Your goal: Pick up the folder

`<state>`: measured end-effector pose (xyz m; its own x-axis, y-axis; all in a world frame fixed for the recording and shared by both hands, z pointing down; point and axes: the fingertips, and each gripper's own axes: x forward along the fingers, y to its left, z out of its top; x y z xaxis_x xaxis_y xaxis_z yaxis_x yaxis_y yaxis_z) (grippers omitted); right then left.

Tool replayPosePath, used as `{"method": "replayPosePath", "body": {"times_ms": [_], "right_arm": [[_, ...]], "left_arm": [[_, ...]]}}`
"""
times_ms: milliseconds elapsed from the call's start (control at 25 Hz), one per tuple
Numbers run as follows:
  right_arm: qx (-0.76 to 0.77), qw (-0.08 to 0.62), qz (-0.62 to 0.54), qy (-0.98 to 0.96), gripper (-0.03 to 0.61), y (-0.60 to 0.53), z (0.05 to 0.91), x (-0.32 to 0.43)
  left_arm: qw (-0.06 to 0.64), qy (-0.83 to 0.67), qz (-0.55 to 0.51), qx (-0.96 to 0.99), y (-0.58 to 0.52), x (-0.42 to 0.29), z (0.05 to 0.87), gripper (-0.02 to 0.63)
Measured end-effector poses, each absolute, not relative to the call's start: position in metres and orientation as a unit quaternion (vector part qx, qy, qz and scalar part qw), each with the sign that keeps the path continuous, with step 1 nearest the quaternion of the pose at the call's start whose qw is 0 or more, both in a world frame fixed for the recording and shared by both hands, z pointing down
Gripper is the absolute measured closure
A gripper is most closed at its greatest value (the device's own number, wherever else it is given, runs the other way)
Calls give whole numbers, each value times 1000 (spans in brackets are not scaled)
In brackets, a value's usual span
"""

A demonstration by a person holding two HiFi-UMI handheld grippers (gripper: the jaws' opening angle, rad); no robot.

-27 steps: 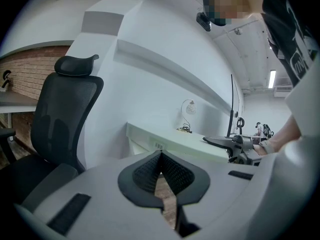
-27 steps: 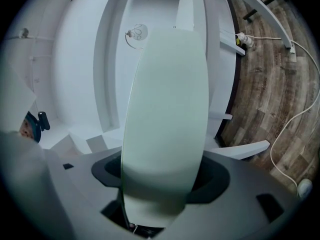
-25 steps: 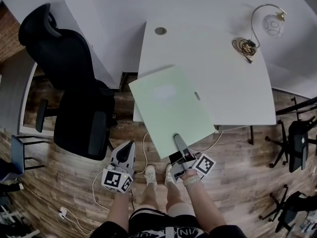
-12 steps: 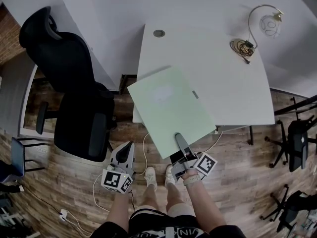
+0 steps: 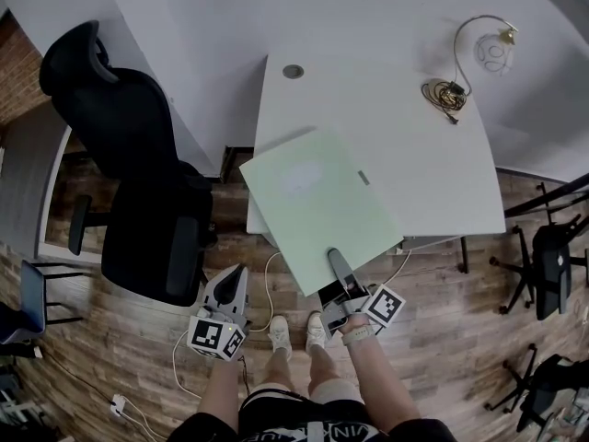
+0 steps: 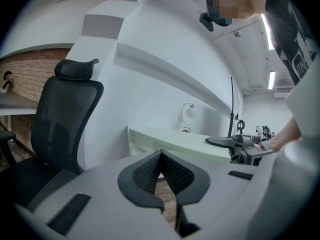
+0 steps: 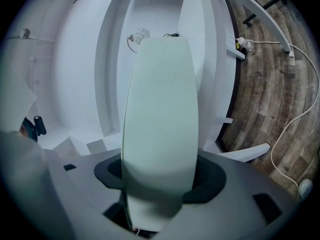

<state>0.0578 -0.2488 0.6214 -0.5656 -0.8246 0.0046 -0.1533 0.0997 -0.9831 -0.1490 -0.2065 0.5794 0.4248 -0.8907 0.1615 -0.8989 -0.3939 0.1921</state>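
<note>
White desk, wood floor, green folder between right hand-held gripper's parted, just-closing jaws, left hand-held gripper closed

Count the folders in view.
1. The pale green folder lies on the white desk, its near corner overhanging, between the fingers of the right gripper, which have just been closing. No other shows.

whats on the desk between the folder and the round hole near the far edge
Nothing. In the head view the desk is bare white surface all the way from the folder to the round hole.
</note>
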Motion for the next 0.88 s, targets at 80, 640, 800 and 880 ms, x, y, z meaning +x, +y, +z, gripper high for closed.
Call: {"method": "replayPosePath", "body": {"times_ms": [80,640,800,880], "right_arm": [[-363,293,-560,684,287,-250,617,61],[-385,268,-495,732,287,-262,575,81],[-385,260,-477,746,287,-265,563,85],[-383,260,-467,754,287,-265,555,85]], "left_arm": [[123,-536,14,835,-208,-149,576,600],[104,-532,5,840,-219,-147,546,600],[103,-535,4,839,-221,-147,537,600],[98,-533,3,840,-221,-149,536,600]]}}
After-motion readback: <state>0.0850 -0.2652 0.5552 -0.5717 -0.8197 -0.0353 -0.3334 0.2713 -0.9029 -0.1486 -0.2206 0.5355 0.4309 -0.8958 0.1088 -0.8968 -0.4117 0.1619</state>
